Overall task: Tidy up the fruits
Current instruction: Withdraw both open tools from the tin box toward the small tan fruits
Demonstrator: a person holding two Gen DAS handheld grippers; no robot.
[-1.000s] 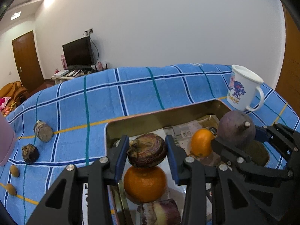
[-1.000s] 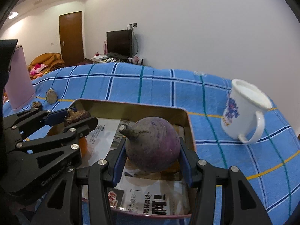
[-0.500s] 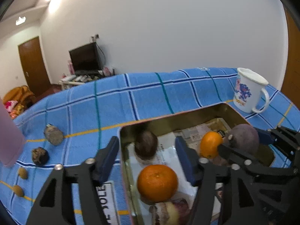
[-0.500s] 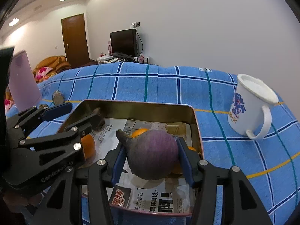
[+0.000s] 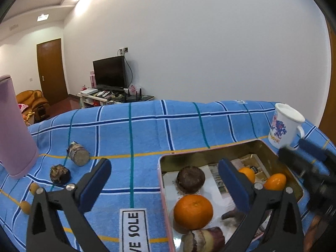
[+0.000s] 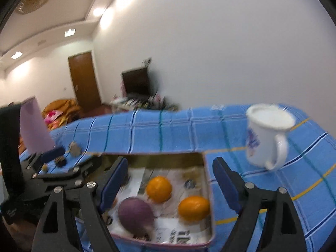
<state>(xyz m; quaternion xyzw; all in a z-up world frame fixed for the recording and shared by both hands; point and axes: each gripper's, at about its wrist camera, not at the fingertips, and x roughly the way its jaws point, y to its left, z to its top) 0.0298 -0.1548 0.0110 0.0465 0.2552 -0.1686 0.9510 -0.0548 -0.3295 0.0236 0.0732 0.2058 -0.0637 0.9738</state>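
A gold tin tray lined with newspaper holds the fruit. A dark brown wrinkled fruit, a big orange and a cut purple piece lie at its left end. My left gripper hangs above that end, its jaws opening wide with nothing pressed between them. In the right wrist view a round purple fruit rests in the tray beside two small oranges. The right gripper is above them, jaws opening, gripping nothing.
On the blue checked cloth left of the tray lie a stubby cut fruit, a dark shrivelled fruit and two small brown ones. A pink cup stands far left. A white mug stands behind the tray's right corner.
The left gripper let go of the dark brown fruit, which now lies in the tray. The right gripper released the round purple fruit there. Both grippers opened, rose and drew back.
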